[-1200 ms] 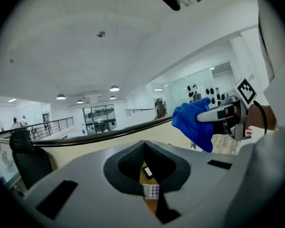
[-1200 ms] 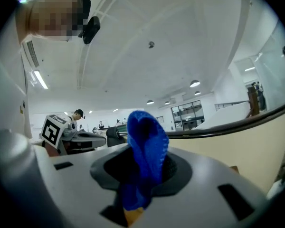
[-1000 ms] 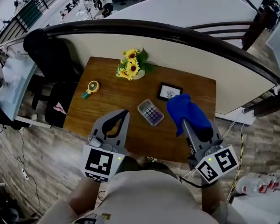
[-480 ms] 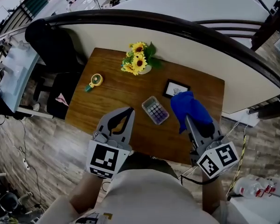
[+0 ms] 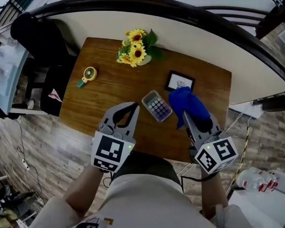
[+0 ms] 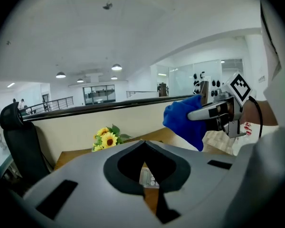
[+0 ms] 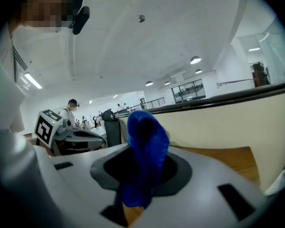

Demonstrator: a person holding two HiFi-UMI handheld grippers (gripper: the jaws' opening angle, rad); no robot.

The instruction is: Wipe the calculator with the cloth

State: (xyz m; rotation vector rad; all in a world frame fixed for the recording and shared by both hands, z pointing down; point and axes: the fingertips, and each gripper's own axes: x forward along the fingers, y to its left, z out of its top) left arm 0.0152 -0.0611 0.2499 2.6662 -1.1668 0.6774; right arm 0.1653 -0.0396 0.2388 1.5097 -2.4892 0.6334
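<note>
On the far left of the wooden table (image 5: 109, 91) sits a little yellow fan (image 5: 88, 75), with a bunch of sunflowers (image 5: 135, 49) at the back edge. The left gripper (image 5: 132, 109) hovers over the near edge with its jaws brought together and nothing between them; through the gap behind its tips, its own camera shows a bit of the keypad. Just to its right the calculator (image 5: 156, 106) lies flat, face up, its long axis slanted from far-left to near-right, the paler strip that looks like the display at the far-left end. It's a grey slab with rows of dark, purplish keys. Behind it stands a small black-framed card (image 5: 179, 82). The blue cloth (image 5: 187, 103) hangs bunched just beside the calculator's right end; I can't tell if it's touching. The right gripper (image 5: 187, 120) is clamped on that cloth, a thick fold of it standing up between the jaws
</note>
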